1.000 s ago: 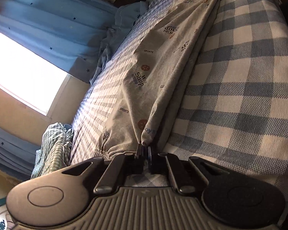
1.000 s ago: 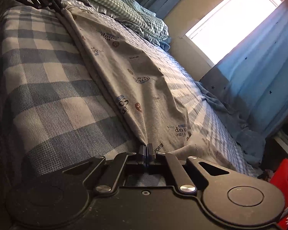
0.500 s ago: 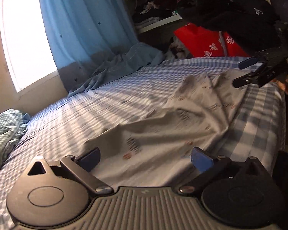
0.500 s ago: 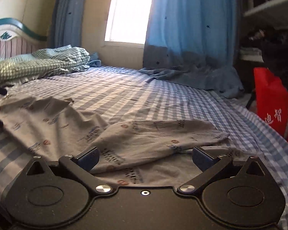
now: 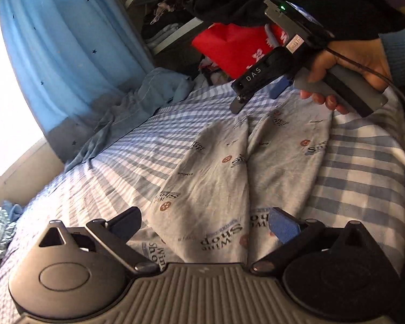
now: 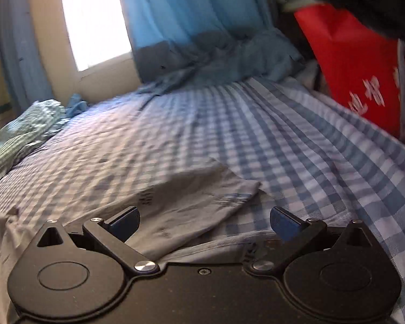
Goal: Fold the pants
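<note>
The grey printed pants (image 5: 229, 178) lie flat on the blue checked bed sheet (image 5: 364, 167), both legs side by side. My left gripper (image 5: 205, 224) is open and empty just above the near end of the pants. My right gripper (image 6: 205, 221) is open and empty over one end of the pants (image 6: 191, 199). In the left wrist view the right gripper (image 5: 259, 91) hovers over the far end of the pants, held by a hand.
Blue curtains (image 5: 56, 54) and a bright window (image 6: 91, 19) stand beyond the bed. A red bag (image 6: 359, 67) and shelves of clothes (image 5: 170, 21) are at the bed's far side. A green checked blanket (image 6: 19, 135) lies bunched at the left.
One second ago both grippers were shut on the pants' ends, holding them stretched. They let go and opened; the pants now lie flat on the bed, and both grippers have lifted and turned.
</note>
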`<state>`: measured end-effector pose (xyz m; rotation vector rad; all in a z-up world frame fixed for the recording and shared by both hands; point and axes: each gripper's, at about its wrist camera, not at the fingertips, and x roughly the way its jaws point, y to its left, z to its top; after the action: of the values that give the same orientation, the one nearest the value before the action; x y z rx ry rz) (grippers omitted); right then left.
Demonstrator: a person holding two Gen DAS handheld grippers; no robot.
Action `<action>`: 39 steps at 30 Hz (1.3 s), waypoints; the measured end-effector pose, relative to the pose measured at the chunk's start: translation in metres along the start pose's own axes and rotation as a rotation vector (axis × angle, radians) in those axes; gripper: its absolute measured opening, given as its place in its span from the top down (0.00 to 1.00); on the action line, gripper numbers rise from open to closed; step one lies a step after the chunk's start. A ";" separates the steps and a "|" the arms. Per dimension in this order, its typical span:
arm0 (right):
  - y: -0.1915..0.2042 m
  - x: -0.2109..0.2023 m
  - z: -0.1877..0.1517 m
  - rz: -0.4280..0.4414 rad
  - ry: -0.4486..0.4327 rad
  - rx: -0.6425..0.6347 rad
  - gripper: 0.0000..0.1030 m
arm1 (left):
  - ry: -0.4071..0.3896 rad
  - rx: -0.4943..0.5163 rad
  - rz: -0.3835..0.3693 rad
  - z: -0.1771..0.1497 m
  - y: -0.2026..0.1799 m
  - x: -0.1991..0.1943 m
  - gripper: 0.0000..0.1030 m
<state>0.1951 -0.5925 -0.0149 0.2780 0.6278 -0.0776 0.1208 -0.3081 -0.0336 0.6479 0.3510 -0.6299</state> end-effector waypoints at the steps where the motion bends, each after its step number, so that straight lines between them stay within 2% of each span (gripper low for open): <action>1: -0.005 0.006 0.001 -0.001 0.010 0.021 0.01 | 0.007 0.005 0.013 0.004 -0.003 0.003 0.02; 3: -0.013 0.016 0.005 0.013 0.029 0.055 0.01 | 0.006 0.022 0.023 0.008 -0.012 0.005 0.02; 6: -0.021 0.032 0.008 0.028 0.049 0.093 0.02 | 0.022 0.081 0.030 0.011 -0.027 0.005 0.20; 8: -0.024 0.039 0.010 0.002 0.048 0.125 0.09 | 0.046 0.112 0.042 0.013 -0.035 0.010 0.30; 9: -0.027 0.042 0.011 -0.014 0.047 0.146 0.11 | 0.064 0.116 0.049 0.013 -0.037 0.013 0.38; 11: -0.030 0.049 0.015 -0.032 0.047 0.172 0.26 | 0.113 0.115 0.060 0.014 -0.039 0.020 0.59; 13: -0.030 0.056 0.019 -0.041 0.052 0.172 0.32 | 0.165 0.102 0.048 0.013 -0.037 0.025 0.67; 14: -0.029 0.060 0.021 -0.040 0.061 0.167 0.36 | 0.189 0.091 0.034 0.012 -0.035 0.028 0.78; 15: -0.027 0.063 0.023 -0.050 0.070 0.155 0.42 | 0.202 0.082 0.025 0.012 -0.035 0.030 0.85; 16: -0.024 0.066 0.026 -0.069 0.079 0.135 0.64 | 0.214 0.074 0.018 0.011 -0.033 0.030 0.97; 17: -0.021 0.070 0.029 -0.084 0.091 0.115 0.94 | 0.220 0.068 0.015 0.012 -0.031 0.030 0.99; 18: -0.018 0.071 0.032 -0.097 0.095 0.099 0.98 | 0.221 0.059 0.011 0.012 -0.028 0.028 1.00; 23: 0.006 0.035 0.064 -0.062 -0.016 -0.036 0.99 | 0.188 0.006 0.011 0.023 -0.013 0.015 1.00; 26: 0.018 -0.010 0.087 -0.065 -0.111 -0.136 0.99 | 0.122 -0.005 0.019 0.037 -0.005 0.001 1.00; 29: 0.015 -0.063 0.094 -0.090 -0.187 -0.186 0.99 | 0.064 0.002 0.002 0.049 -0.004 -0.013 1.00; 31: -0.002 -0.089 0.084 -0.122 -0.201 -0.170 0.99 | 0.040 0.026 -0.012 0.050 -0.008 -0.019 1.00; 33: -0.024 -0.102 0.065 -0.156 -0.180 -0.143 0.99 | 0.034 0.058 -0.035 0.047 -0.017 -0.021 1.00; 35: -0.046 -0.104 0.037 -0.201 -0.133 -0.124 0.99 | 0.040 0.097 -0.056 0.038 -0.030 -0.020 1.00; 39: -0.084 -0.093 -0.021 -0.228 -0.041 -0.031 0.99 | 0.081 0.158 -0.076 0.022 -0.055 -0.009 1.00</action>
<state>0.0952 -0.6687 0.0045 0.1737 0.6178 -0.2915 0.0816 -0.3530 -0.0370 0.8160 0.4050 -0.7099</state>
